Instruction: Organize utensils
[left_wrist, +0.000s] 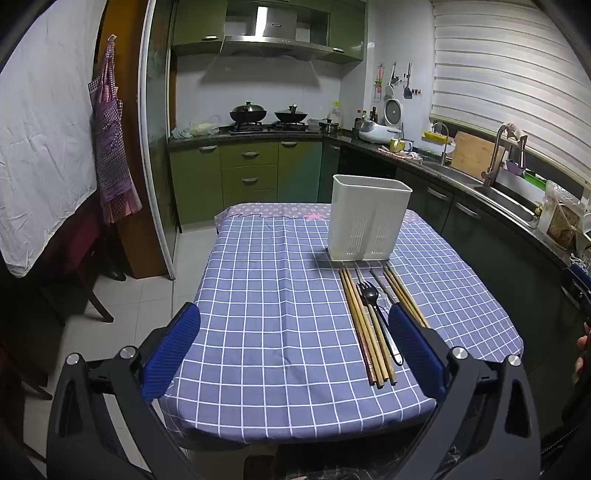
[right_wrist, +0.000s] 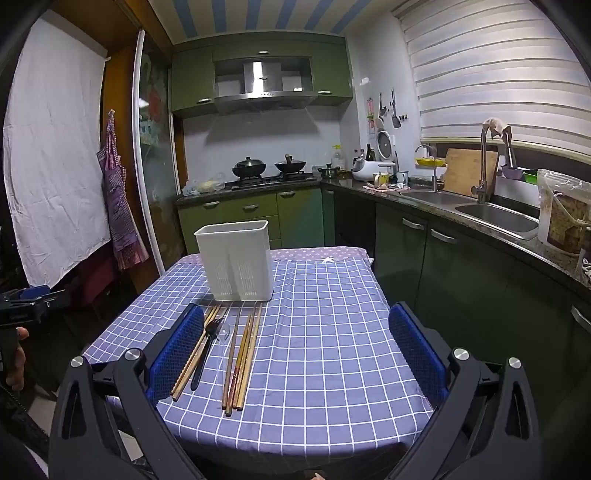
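My left tongs (left_wrist: 295, 354) hang above the near edge of the table (left_wrist: 266, 295), their blue pads (left_wrist: 173, 354) spread wide apart with nothing between them. My right tongs (right_wrist: 295, 354) hang over the same near edge, farther toward the right side, likewise spread wide and holding nothing. The table wears a blue checked cloth (right_wrist: 325, 332). A white holder (left_wrist: 369, 218) stands upright toward the far edge, its front split into two slotted compartments; I cannot see inside it. The utensils lie flat on the cloth just in front of the holder, running from its base toward the near edge. On the left of the row is a bundle of chopsticks (left_wrist: 364, 328), with a black fork (left_wrist: 373, 310) just beside it, tines pointing toward the holder. A second bundle of chopsticks (left_wrist: 404, 295) lies to the right of the fork, partly hidden behind my left tongs' right pad. Something pale and see-through lies by the fork's head in the right wrist view, too faint to name. At the left edge of the right wrist view, my left hand (right_wrist: 16, 356) shows on its handle.
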